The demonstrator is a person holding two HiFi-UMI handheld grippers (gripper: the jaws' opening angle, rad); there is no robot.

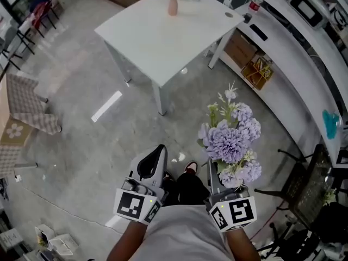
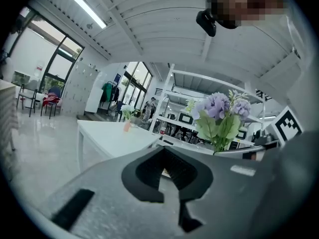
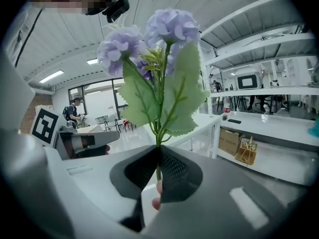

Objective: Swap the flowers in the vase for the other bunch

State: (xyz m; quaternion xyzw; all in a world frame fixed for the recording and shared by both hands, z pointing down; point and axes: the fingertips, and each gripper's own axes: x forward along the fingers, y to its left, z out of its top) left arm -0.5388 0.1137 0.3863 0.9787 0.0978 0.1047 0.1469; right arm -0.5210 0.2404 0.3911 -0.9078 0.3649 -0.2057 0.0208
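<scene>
The right gripper [image 1: 213, 168] clamps the purple bunch [image 1: 232, 139] upright at near right, the left gripper [image 1: 157, 152] is closed empty, and the pink vase [image 1: 173, 6] stands on the far white table [image 1: 163, 48].

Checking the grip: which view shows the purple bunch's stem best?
The right gripper view: the stem sits pinched in the shut right gripper. The head view shows only blooms from above; the left gripper view shows blooms and leaves, no grip.

Head view looks steeply down; both gripper views face along their jaws, sharing the purple flowers [image 1: 231, 143].
</scene>
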